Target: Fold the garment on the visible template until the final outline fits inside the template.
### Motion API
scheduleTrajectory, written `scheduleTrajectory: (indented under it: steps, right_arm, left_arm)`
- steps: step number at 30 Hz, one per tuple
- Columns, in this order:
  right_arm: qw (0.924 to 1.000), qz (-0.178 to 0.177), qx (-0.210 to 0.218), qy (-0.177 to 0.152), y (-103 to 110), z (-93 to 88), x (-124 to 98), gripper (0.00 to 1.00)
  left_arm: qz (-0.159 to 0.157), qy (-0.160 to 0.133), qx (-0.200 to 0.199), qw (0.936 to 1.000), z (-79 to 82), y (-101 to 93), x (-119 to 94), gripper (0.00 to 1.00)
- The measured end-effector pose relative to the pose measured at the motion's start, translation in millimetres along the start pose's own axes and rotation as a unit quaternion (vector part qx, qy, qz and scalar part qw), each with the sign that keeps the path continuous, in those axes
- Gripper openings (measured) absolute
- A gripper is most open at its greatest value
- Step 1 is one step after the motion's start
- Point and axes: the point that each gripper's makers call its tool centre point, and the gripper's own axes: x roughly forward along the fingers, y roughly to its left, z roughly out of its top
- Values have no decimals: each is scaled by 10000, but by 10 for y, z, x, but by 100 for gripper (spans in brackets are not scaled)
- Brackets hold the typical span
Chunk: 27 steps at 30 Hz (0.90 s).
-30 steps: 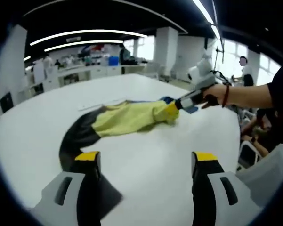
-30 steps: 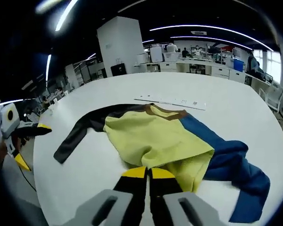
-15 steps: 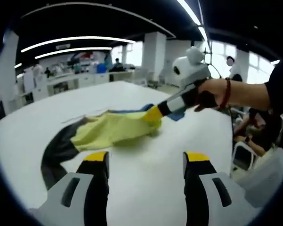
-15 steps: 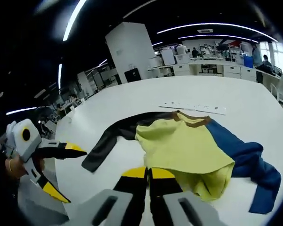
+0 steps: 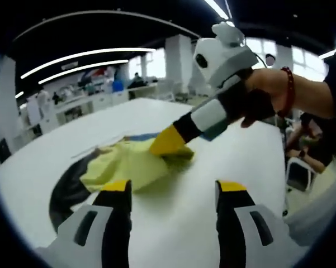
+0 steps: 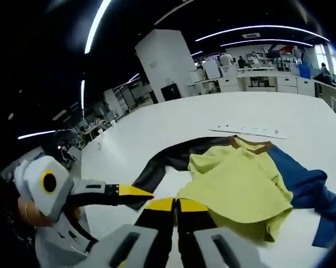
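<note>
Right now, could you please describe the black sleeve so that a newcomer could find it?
On the big white table lies a yellow garment. Its black sleeve curves away from the collar toward the left gripper; the other sleeve is blue.

No legible text; marks on white strip (image 6: 251, 130) beyond garment too small to read.

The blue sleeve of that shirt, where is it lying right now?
In the right gripper view the blue sleeve trails along the right side of the yellow body, lying on the white table.
</note>
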Motion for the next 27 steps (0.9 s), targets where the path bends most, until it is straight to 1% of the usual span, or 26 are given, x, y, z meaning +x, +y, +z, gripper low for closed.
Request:
scheduleTrajectory:
  steps: [4, 6, 8, 10, 13, 16, 19, 22, 25, 26, 27]
  right_arm:
    - [9999, 139, 73, 19, 119, 0, 7, 0]
    - [9997, 202, 101, 37, 167, -9, 9, 0]
    - [9996, 240, 119, 51, 201, -17, 10, 0]
    - [9995, 275, 129, 72, 234, -29, 12, 0]
    - [9994, 312, 149, 85, 268, -41, 19, 0]
    - [9993, 326, 168, 88, 287, -46, 26, 0]
    - [9991, 339, 226, 73, 314, -47, 32, 0]
    - [9990, 348, 260, 46, 327, -35, 42, 0]
    - [9991, 329, 270, 33, 323, -30, 44, 0]
    - [9991, 323, 264, 36, 318, -32, 43, 0]
    - [9992, 311, 264, 45, 312, -36, 41, 0]
  left_arm:
    - [120, 30, 123, 9998, -5, 25, 37, 50]
    - [192, 61, 103, 9997, -22, 59, 39, 43]
    - [245, 71, 127, 9996, -32, 85, 32, 33]
    - [275, 57, 95, 9996, -39, 111, 20, 28]
    - [279, 41, 1, 9996, -52, 143, 14, 25]
    - [354, 69, -9, 9993, -69, 175, 2, 21]
    - [371, -5, -106, 9993, -49, 180, -8, 16]
    - [385, -42, -110, 9992, -29, 176, -11, 14]
    - [380, -97, -124, 9992, -9, 170, -22, 7]
    - [380, -96, -120, 9992, -9, 171, -26, 3]
    - [390, -94, -113, 9991, -10, 179, -33, 2]
